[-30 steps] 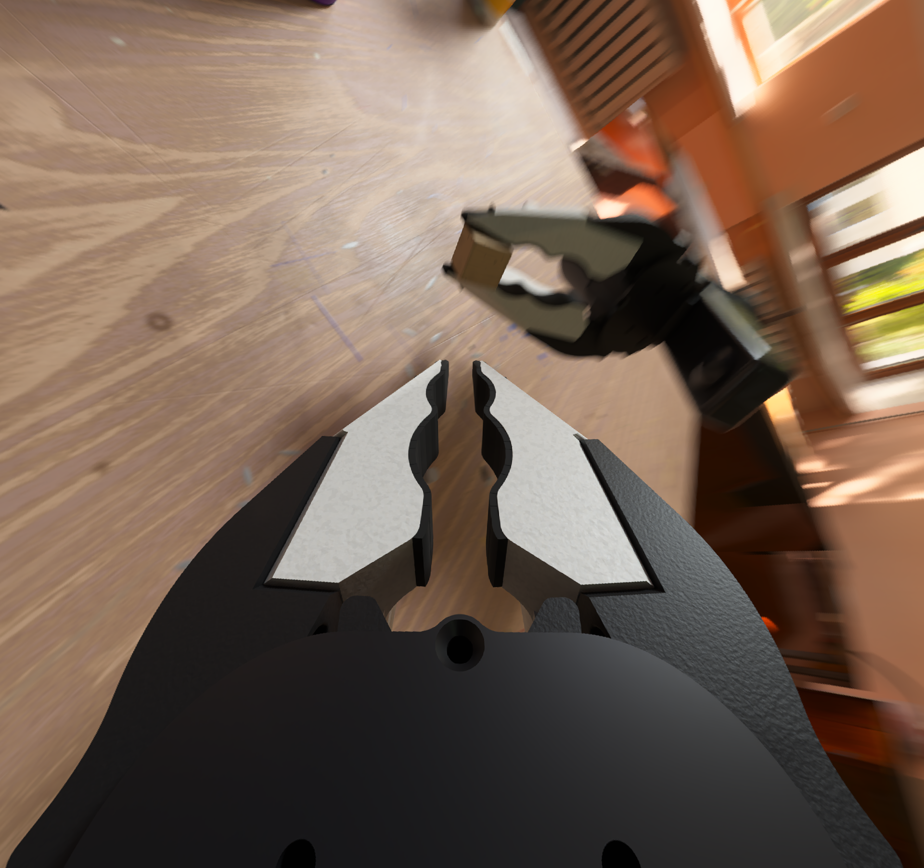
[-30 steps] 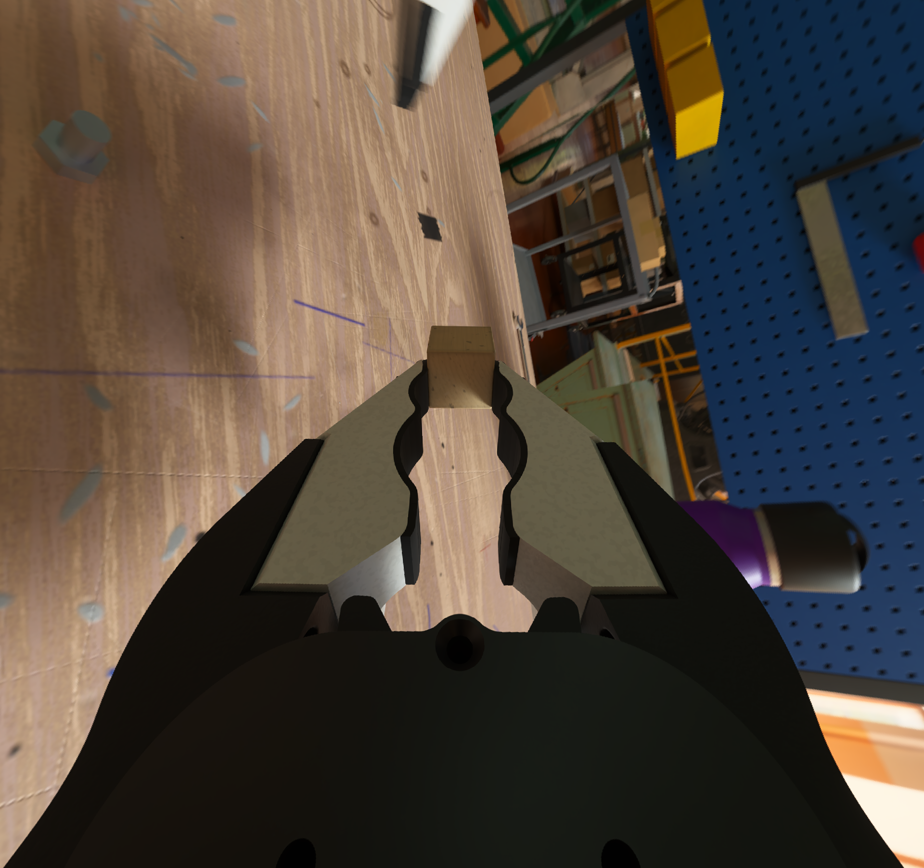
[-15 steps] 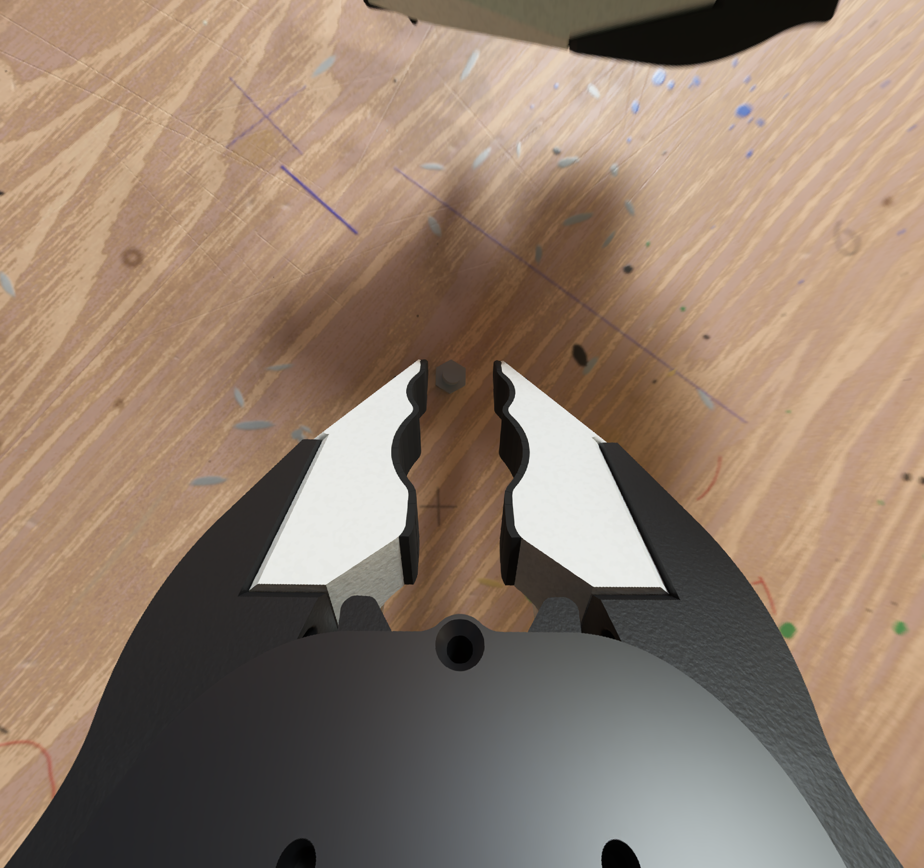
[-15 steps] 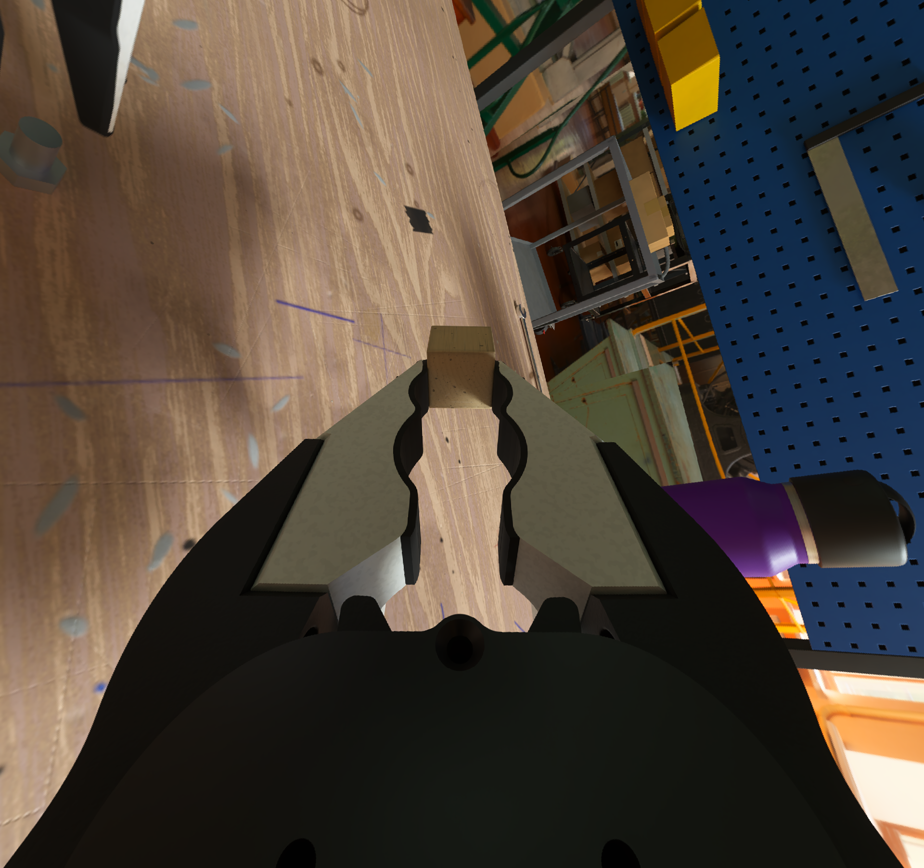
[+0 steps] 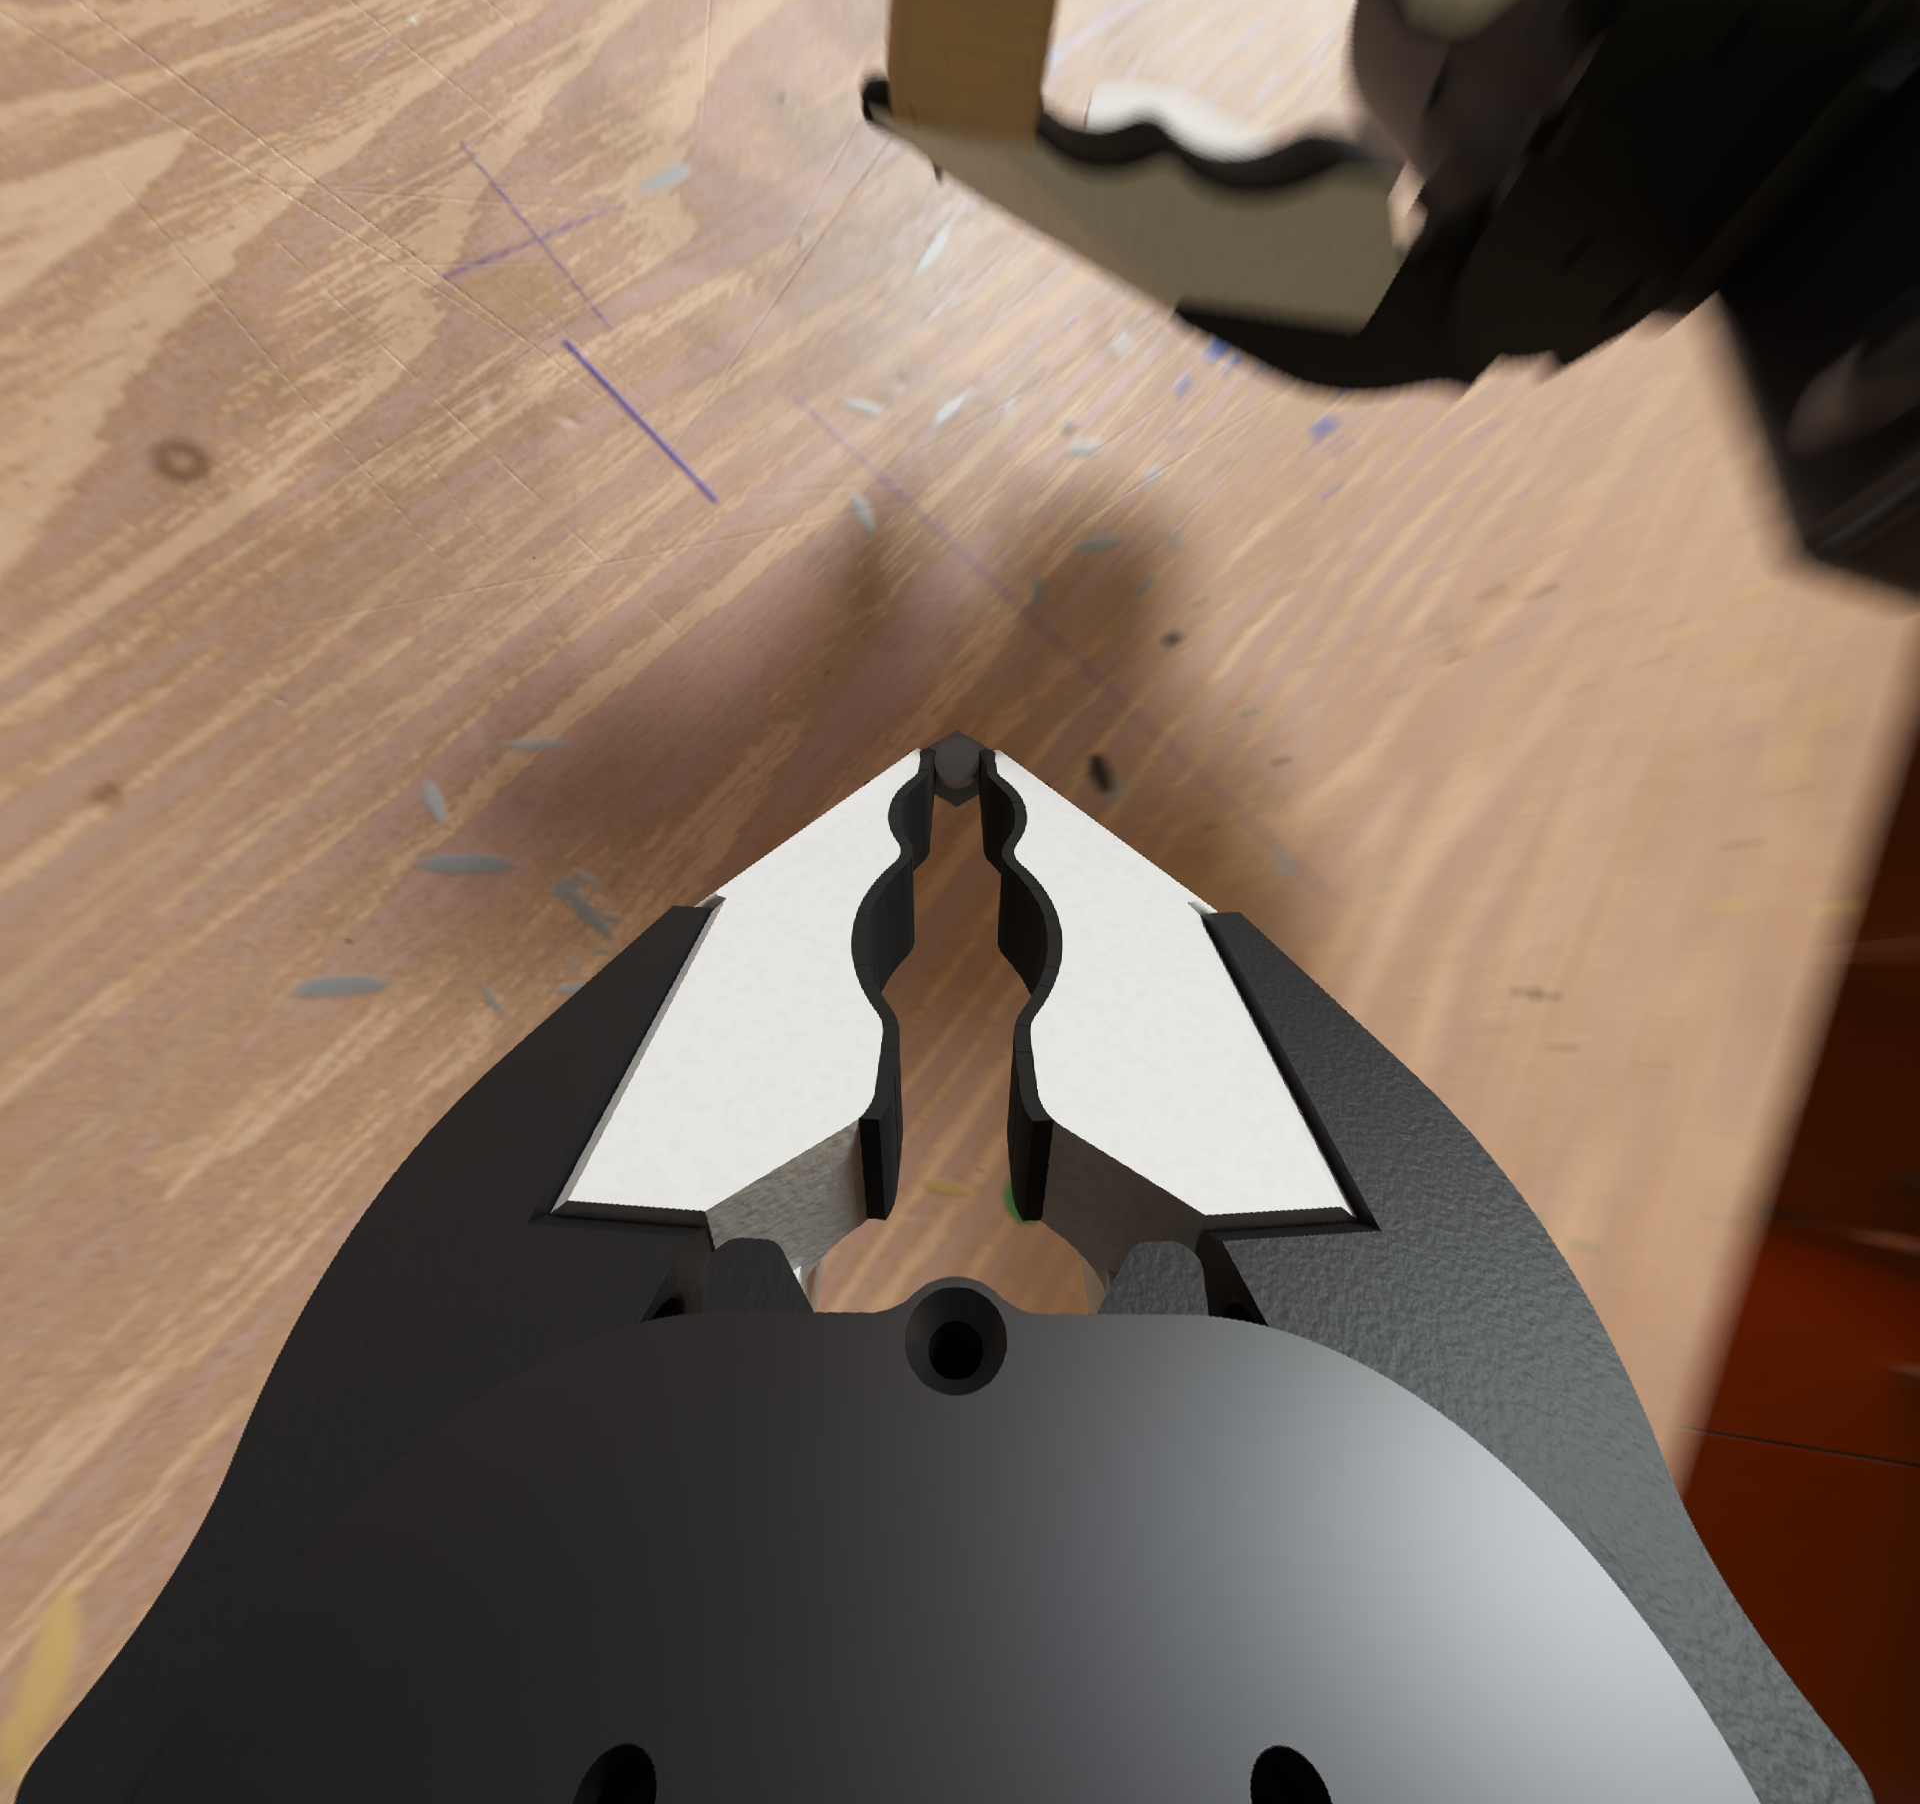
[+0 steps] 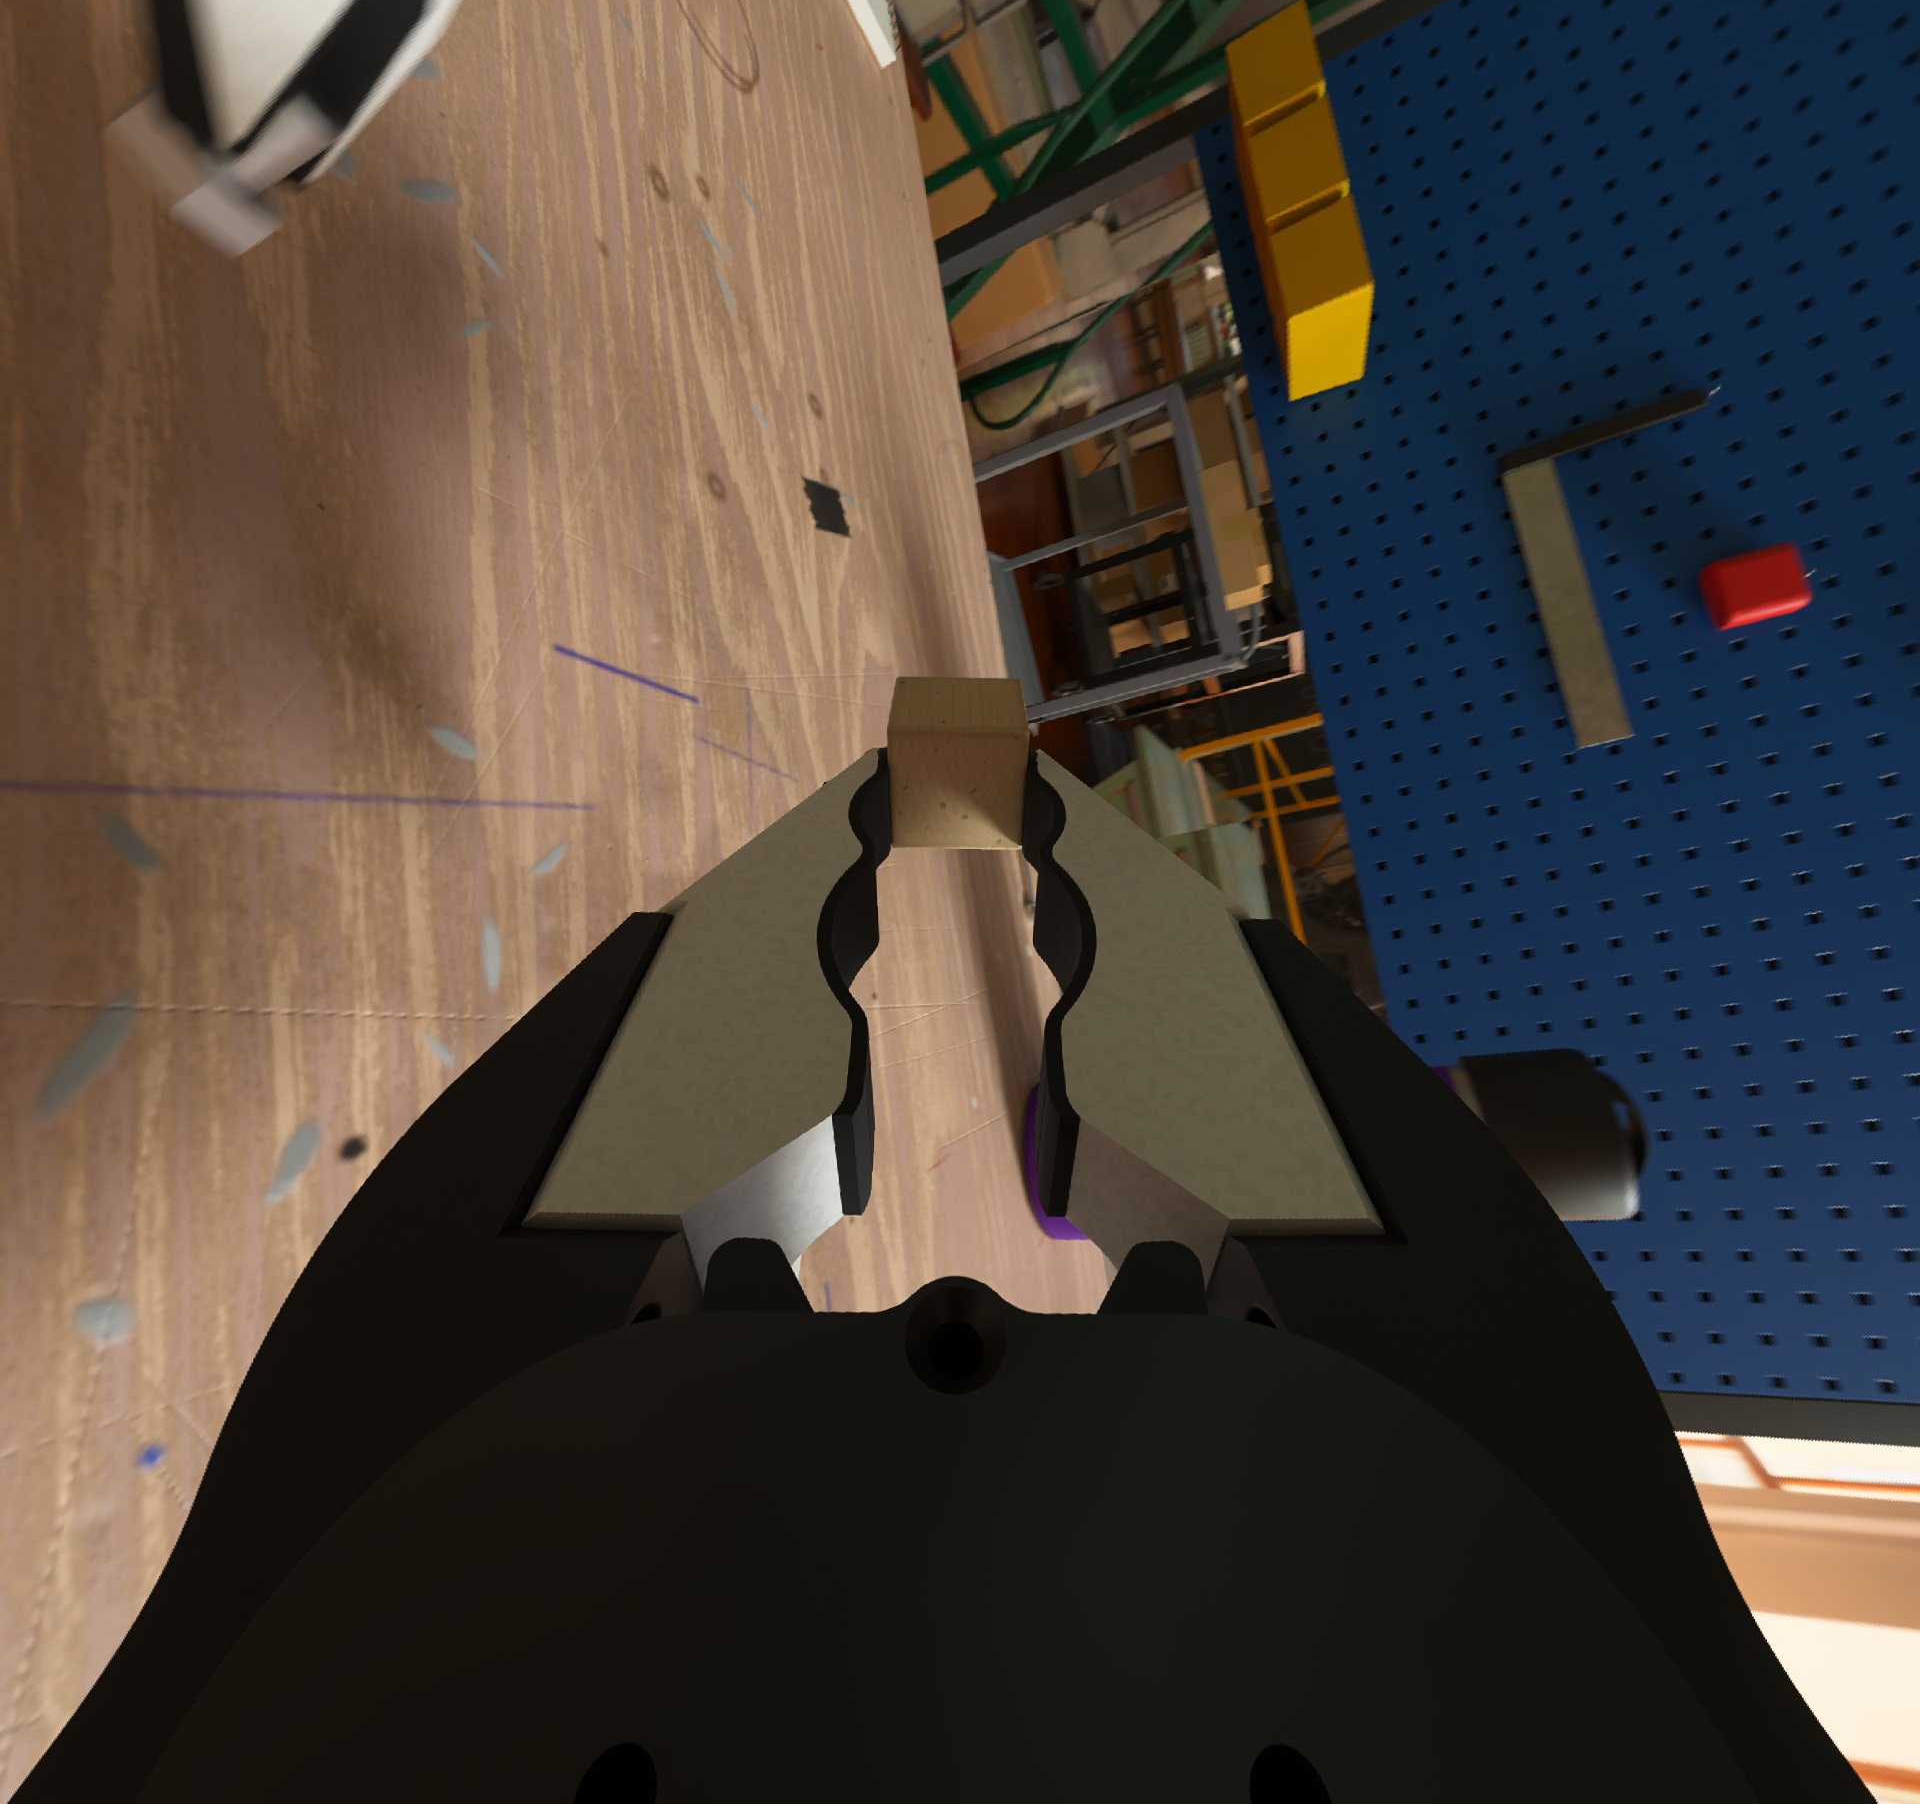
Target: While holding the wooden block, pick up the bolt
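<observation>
In the left wrist view my left gripper [image 5: 954,773] is shut on the small grey bolt [image 5: 954,759], pinched at the very fingertips over the wooden table [image 5: 416,611]. In the right wrist view my right gripper [image 6: 958,788] is shut on the light wooden block [image 6: 954,767], held at its tips above the table. The right gripper [image 5: 1195,123] with the block [image 5: 971,19] also shows blurred at the top of the left wrist view. The left gripper [image 6: 281,40] and the bolt [image 6: 213,196] show blurred at the top left of the right wrist view.
A blue pegboard [image 6: 1662,871] with yellow bins [image 6: 1299,196], a red box [image 6: 1756,585] and a metal square [image 6: 1558,591] stands beyond the table. A purple bottle with a black cap [image 6: 1548,1131] lies near it. The table's edge [image 5: 1808,975] runs at the right.
My left gripper has closed on the bolt that lay between its open fingers and has tilted and moved with it. The right gripper still holds the block.
</observation>
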